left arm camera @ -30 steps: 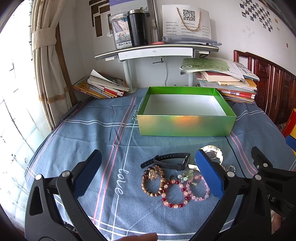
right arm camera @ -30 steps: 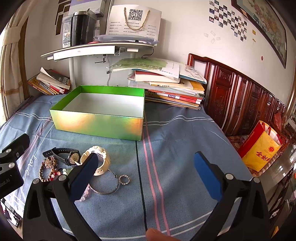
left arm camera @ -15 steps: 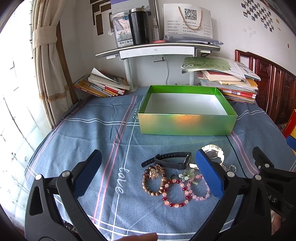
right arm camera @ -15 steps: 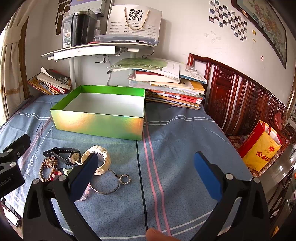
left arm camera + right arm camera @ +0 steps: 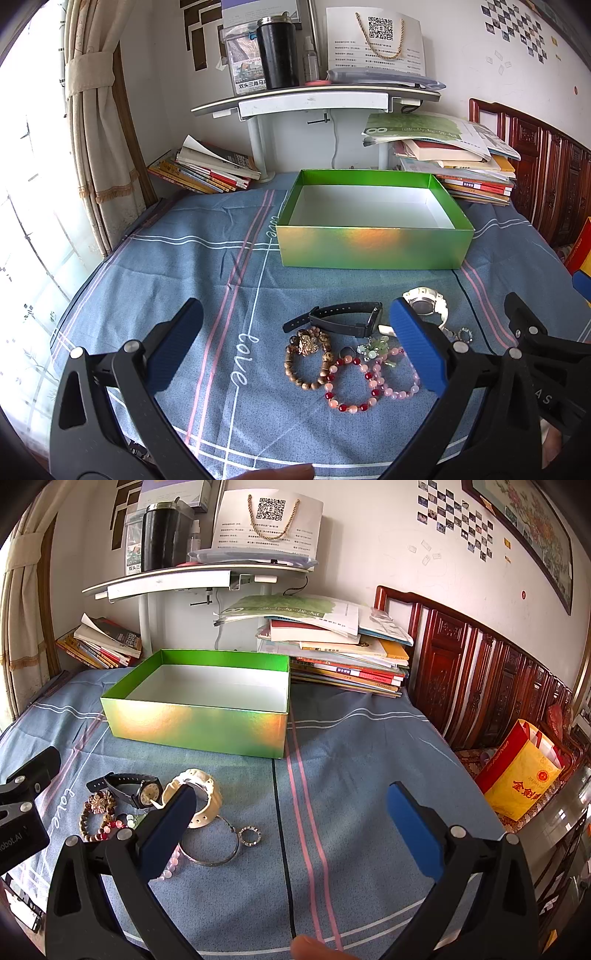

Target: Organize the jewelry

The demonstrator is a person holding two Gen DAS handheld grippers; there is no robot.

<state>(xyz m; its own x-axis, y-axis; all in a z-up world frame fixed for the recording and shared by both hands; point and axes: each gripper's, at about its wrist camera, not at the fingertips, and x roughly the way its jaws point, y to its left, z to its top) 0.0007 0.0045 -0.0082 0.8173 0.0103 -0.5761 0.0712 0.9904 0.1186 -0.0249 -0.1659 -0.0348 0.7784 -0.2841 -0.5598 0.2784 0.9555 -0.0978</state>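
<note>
Blue striped bedspread (image 5: 177,258) covers the work surface; white wall behind, wooden headboard (image 5: 480,672) on the right, curtain (image 5: 96,110) on the left. Book stacks (image 5: 340,653) and a small white shelf (image 5: 314,101) sit at the back.

Green box (image 5: 373,245) is open and upright mid-surface, white inside, nothing in it.

Jewelry is clustered on the cloth in front of the box, well short of it:
- black watch (image 5: 343,319), strap lying flat
- white watch (image 5: 199,794) just right of the black one
- brown bead bracelet (image 5: 306,360) with a gold charm
- red-and-pink bead bracelet (image 5: 351,386) touching the brown one
- pale pink bead bracelet (image 5: 400,380) overlapping the red one
- small green piece beside them, too small to identify, maybe a pendant
- thin silver bangle (image 5: 218,845) and a small ring (image 5: 250,836) on the right edge of the cluster

Left gripper (image 5: 295,345) hovers above the bracelets, jaws spread wide, holding nothing. Right gripper (image 5: 291,829) is also spread wide and empty, over bare cloth just right of the ring; its left pad sits in front of the white watch in the right wrist view. A fingertip shows at the bottom edge of both views.
</note>
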